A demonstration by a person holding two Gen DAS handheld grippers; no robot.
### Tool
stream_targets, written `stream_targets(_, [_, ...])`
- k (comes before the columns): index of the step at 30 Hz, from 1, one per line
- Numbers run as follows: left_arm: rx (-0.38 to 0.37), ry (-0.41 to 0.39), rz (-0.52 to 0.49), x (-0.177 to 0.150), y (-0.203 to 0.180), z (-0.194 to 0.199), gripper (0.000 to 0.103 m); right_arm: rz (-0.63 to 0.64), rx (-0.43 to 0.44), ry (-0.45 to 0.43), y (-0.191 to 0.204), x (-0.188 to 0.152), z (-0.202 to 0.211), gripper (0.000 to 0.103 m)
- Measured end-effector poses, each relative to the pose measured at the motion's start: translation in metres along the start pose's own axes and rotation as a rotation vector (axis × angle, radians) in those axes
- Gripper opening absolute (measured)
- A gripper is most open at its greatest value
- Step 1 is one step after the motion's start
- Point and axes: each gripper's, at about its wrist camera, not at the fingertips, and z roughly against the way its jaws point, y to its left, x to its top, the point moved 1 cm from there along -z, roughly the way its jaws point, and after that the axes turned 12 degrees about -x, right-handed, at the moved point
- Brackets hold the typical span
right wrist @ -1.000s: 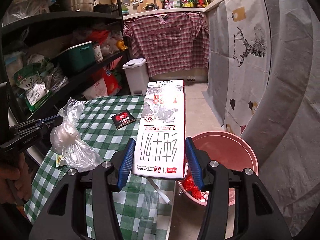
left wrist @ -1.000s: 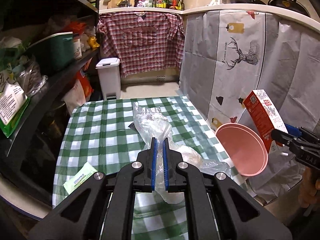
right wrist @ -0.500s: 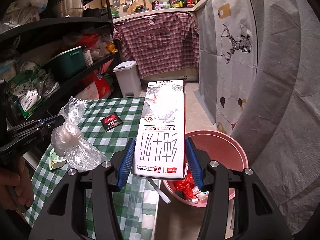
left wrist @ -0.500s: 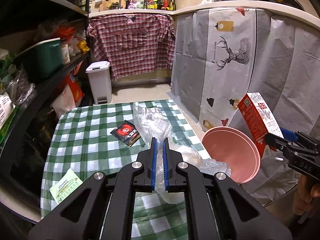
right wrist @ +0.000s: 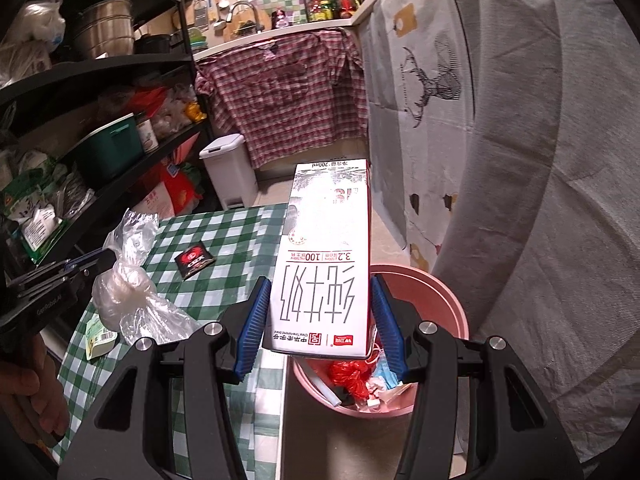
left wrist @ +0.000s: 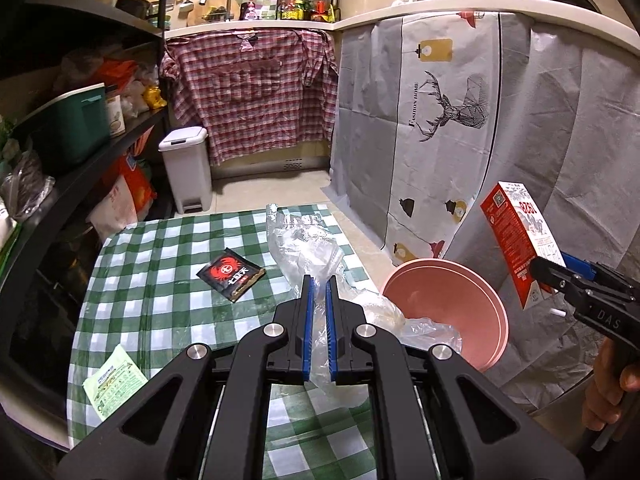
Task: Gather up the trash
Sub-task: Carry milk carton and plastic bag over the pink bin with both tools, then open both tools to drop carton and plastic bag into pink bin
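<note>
My left gripper (left wrist: 319, 284) is shut on a clear, knotted plastic bag (left wrist: 304, 248), held in the air above the green checked table (left wrist: 160, 280); the right wrist view shows this bag (right wrist: 128, 296) hanging from the left gripper (right wrist: 108, 258). A white and red milk carton (right wrist: 324, 280) sits between the blue pads of my right gripper (right wrist: 320, 308), which is shut on it over the near rim of a pink bin (right wrist: 440, 300). From the left wrist view the carton (left wrist: 516, 240) hangs right of the pink bin (left wrist: 440, 304). Red and white scraps lie inside the bin.
A black and red sachet (left wrist: 231, 274) and a green paper packet (left wrist: 114, 380) lie on the table. Black shelves (left wrist: 80, 152) packed with goods stand on the left. A white pedal bin (left wrist: 188, 168) stands beyond the table, and a grey deer-print curtain (left wrist: 440, 120) hangs on the right.
Both grippers have drifted rightward with their loads. The carton now hangs over the pink bin's near rim, and more of the bin's contents shows. The black sachet has come into the left view.
</note>
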Motion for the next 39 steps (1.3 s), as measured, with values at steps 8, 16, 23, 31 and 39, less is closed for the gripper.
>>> stream_targets(8, [-0.006,0.007,-0.009,0.003,-0.011,-0.014,0.006,-0.034,-0.033,0.013,-0.010,0.000,-0.003,0.051])
stream_targets(16, [-0.023,0.018,-0.028,0.008,-0.026,-0.029,0.006,-0.037,-0.054,0.022,-0.016,0.000,-0.006,0.051])
stream_targets(23, [-0.026,0.029,-0.053,0.013,-0.044,-0.054,0.006,-0.045,-0.080,0.024,-0.025,0.002,-0.010,0.051])
stream_targets(31, [-0.023,0.062,-0.086,0.008,-0.054,-0.092,0.006,-0.082,-0.100,0.054,-0.041,0.003,-0.022,0.051])
stream_targets(39, [-0.048,0.092,-0.061,0.003,-0.060,-0.117,0.006,-0.084,-0.111,0.093,-0.046,0.001,-0.041,0.051])
